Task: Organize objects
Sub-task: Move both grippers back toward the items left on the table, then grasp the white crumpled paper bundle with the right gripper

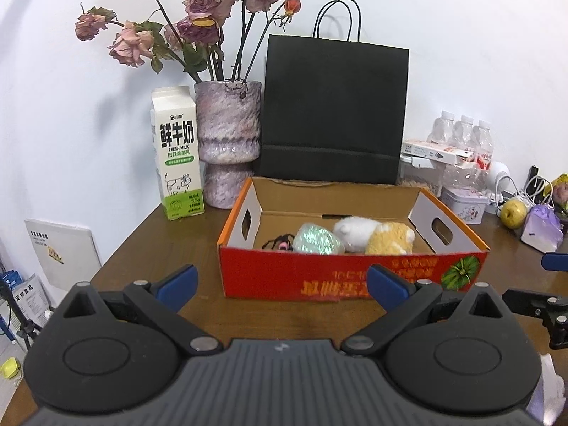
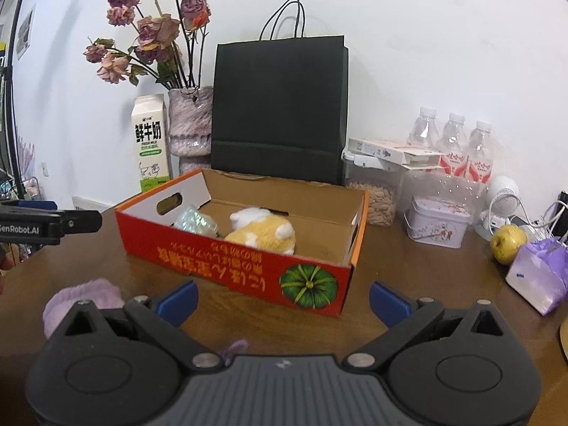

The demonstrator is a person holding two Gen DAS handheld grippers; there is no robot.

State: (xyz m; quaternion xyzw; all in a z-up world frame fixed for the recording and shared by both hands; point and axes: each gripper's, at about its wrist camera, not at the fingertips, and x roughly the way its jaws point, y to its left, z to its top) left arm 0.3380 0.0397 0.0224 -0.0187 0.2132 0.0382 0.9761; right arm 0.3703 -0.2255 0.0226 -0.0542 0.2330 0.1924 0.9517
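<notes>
A red and orange cardboard box (image 1: pixel 284 273) (image 2: pixel 220 248) stands open-topped on the brown table. Inside lie a yellow and white plush toy (image 1: pixel 383 236) (image 2: pixel 262 230), a shiny pale-green wrapped item (image 1: pixel 317 239) (image 2: pixel 195 222) and a small dark object with pink (image 1: pixel 278 243). My left gripper (image 1: pixel 282 285) hovers open just in front of the box, with nothing between its fingers. My right gripper (image 2: pixel 284 300) is open too, at the box's near right corner. A lilac fuzzy cloth (image 2: pixel 83 300) lies on the table by the right gripper's left finger, partly hidden under it.
Behind the box stand a milk carton (image 1: pixel 177 152), a vase of dried roses (image 1: pixel 227 142) and a black paper bag (image 1: pixel 333 110). To the right are water bottles (image 2: pixel 451 142), a jar of seeds (image 2: pixel 376 195), a tin (image 2: pixel 436 223), an apple (image 2: pixel 507 243) and a purple packet (image 2: pixel 539 277).
</notes>
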